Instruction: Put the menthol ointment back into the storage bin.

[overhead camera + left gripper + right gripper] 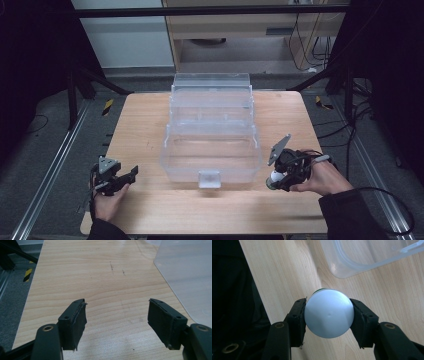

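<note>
Your right gripper (329, 315) clamps the white bulb (329, 313) at 4 o'clock of the empty clear box (211, 150) — left gripper (117, 322) gapes empty — placement seemingly remains

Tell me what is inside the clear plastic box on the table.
The tiered clear plastic box stands open, and through its walls only the wooden table shows; no item appears inside. The white bulb is outside it, clamped in the right gripper. Glare hides parts of the upper trays.

Both claws black, left claw (131, 173) and right claw (274, 181): frayed pads (79, 322), brass-ringed screw holes, grey triangular plates, black cables. Dark sleeves (350, 212).
</note>
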